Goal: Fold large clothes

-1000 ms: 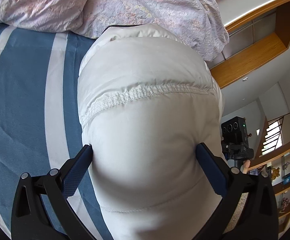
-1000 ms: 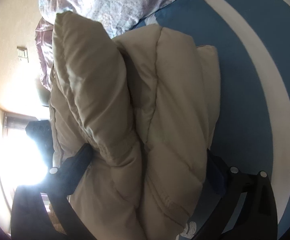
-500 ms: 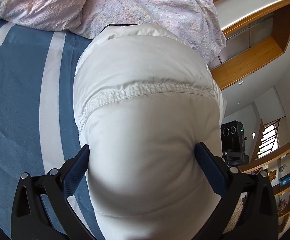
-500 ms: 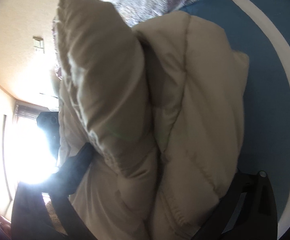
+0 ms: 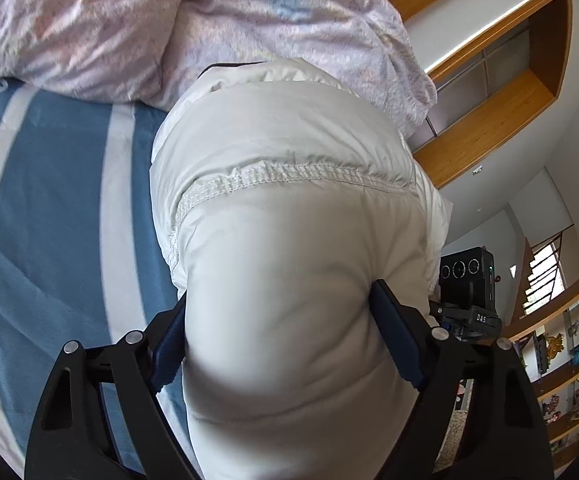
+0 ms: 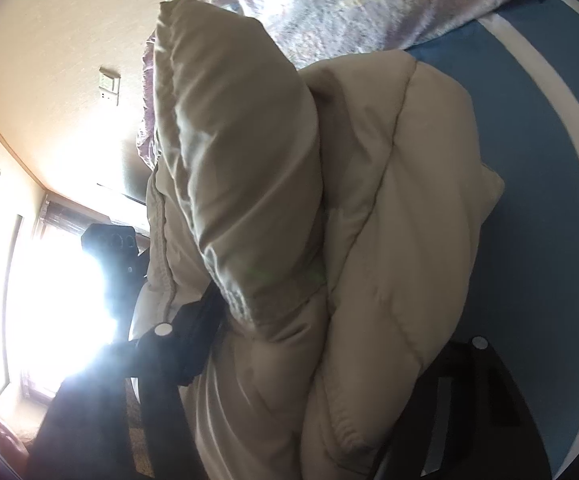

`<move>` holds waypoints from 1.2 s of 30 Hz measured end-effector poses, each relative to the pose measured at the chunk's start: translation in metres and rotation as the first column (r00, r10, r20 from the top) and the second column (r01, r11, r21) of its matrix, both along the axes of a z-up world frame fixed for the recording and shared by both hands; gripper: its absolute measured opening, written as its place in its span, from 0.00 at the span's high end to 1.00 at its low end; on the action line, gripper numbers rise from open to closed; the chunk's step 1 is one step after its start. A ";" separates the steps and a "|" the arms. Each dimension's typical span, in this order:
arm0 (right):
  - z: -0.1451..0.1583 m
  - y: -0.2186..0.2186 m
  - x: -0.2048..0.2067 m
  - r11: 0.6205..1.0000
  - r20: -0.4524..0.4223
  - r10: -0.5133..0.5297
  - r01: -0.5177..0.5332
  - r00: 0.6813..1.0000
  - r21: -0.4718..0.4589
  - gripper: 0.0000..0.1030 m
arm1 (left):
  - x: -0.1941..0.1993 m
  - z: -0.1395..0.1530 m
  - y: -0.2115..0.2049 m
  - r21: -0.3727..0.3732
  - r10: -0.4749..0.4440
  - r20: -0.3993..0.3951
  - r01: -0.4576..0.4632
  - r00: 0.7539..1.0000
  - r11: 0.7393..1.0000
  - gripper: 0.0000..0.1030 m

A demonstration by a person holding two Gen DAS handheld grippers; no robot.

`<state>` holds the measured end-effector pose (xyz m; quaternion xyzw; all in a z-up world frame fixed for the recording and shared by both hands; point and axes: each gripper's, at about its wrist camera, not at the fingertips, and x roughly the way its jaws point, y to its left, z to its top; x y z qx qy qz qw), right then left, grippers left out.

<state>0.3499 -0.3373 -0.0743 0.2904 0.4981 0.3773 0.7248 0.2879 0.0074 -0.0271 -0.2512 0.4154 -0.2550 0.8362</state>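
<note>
Both wrist views close on puffer jacket (image 5: 289, 240)

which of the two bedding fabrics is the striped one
The blue bed sheet with white bands, lying flat under the puffy jacket. The other, the crumpled pinkish quilt behind it, has a fine speckled print.

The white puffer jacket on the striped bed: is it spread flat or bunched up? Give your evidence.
Bunched up. The jacket bulges in a thick mound between the left gripper; the right wrist view shows layers doubled over.

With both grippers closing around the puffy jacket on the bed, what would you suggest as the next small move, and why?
Probably finish closing both. The left gripper already pinches the white jacket; the right gripper has just been closing on thick bunched folds, its far pad hidden, so that grip looks unsure.
</note>
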 end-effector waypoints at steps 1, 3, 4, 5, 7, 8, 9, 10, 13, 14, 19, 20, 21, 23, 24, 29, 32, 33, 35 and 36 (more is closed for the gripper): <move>0.001 0.006 -0.001 1.000 0.004 0.004 -0.004 1.000 0.004 0.40 | -0.001 0.002 0.003 0.002 0.007 0.007 -0.007 1.000 1.000 0.18; 0.005 0.017 0.005 1.000 0.011 0.012 -0.012 1.000 0.015 0.41 | -0.002 0.008 0.012 0.012 0.025 0.027 -0.025 0.999 1.000 0.18; 0.006 0.018 0.005 1.000 0.013 0.017 -0.017 1.000 0.018 0.41 | -0.002 0.010 0.015 0.015 0.032 0.032 -0.033 0.999 0.999 0.18; 0.006 0.024 0.009 1.000 0.014 0.022 -0.022 1.000 0.021 0.42 | -0.003 0.012 0.019 0.017 0.041 0.038 -0.042 0.998 0.999 0.18; 0.006 0.034 0.016 0.999 0.016 0.034 -0.034 0.999 0.023 0.42 | -0.003 0.016 0.030 0.025 0.064 0.051 -0.065 0.997 0.998 0.19; 0.007 0.041 0.020 0.999 0.018 0.040 -0.041 0.999 0.023 0.42 | -0.003 0.018 0.035 0.030 0.075 0.057 -0.076 0.996 0.997 0.19; 0.008 0.048 0.025 0.999 0.023 0.048 -0.049 0.999 0.018 0.42 | -0.004 0.020 0.041 0.037 0.088 0.064 -0.090 0.994 0.995 0.19; 0.009 0.053 0.029 0.998 0.026 0.054 -0.054 0.998 0.016 0.42 | -0.004 0.020 0.046 0.041 0.097 0.067 -0.100 0.993 0.994 0.19; 0.012 0.071 0.041 0.998 0.033 0.068 -0.068 0.997 0.000 0.43 | -0.003 0.020 0.061 0.044 0.129 0.069 -0.132 0.989 0.990 0.19; 0.013 0.076 0.044 0.997 0.034 0.072 -0.072 0.997 -0.007 0.43 | -0.003 0.020 0.066 0.046 0.139 0.069 -0.142 0.988 0.989 0.19; 0.017 0.097 0.055 0.997 0.040 0.077 -0.075 0.996 -0.034 0.43 | 0.003 0.022 0.083 0.071 0.171 0.074 -0.176 0.983 0.982 0.19; 0.017 0.100 0.056 0.997 0.044 0.073 -0.071 0.996 -0.041 0.43 | 0.004 0.023 0.084 0.074 0.173 0.075 -0.178 0.982 0.981 0.19; 0.017 0.100 0.055 0.997 0.049 0.068 -0.066 0.996 -0.048 0.43 | 0.007 0.023 0.086 0.079 0.175 0.076 -0.181 0.982 0.980 0.19; 0.018 0.104 0.052 0.997 0.053 0.053 -0.050 0.997 -0.059 0.43 | 0.011 0.020 0.089 0.093 0.174 0.077 -0.180 0.982 0.979 0.19; 0.019 0.105 0.046 0.997 0.052 0.046 -0.043 0.998 -0.062 0.43 | 0.013 0.017 0.091 0.099 0.173 0.072 -0.179 0.982 0.979 0.18; 0.001 0.100 0.041 0.998 0.014 -0.013 0.014 1.000 -0.068 0.40 | 0.021 0.006 0.087 0.172 0.180 0.074 -0.191 0.981 0.966 0.14; -0.007 0.097 0.036 0.996 -0.002 -0.041 0.041 0.999 -0.084 0.34 | 0.018 0.013 0.075 0.287 0.183 0.130 -0.214 0.974 0.934 0.11; -0.009 0.096 0.035 0.995 -0.008 -0.051 0.050 0.999 -0.090 0.32 | 0.017 0.017 0.069 0.334 0.185 0.152 -0.227 0.971 0.915 0.11; -0.009 0.097 0.033 0.992 -0.001 -0.067 0.067 0.998 -0.111 0.29 | 0.016 0.022 0.058 0.409 0.188 0.195 -0.254 0.963 0.877 0.09; -0.006 0.098 0.029 0.988 0.012 -0.080 0.081 0.997 -0.133 0.27 | 0.013 0.026 0.051 0.458 0.190 0.227 -0.277 0.955 0.845 0.08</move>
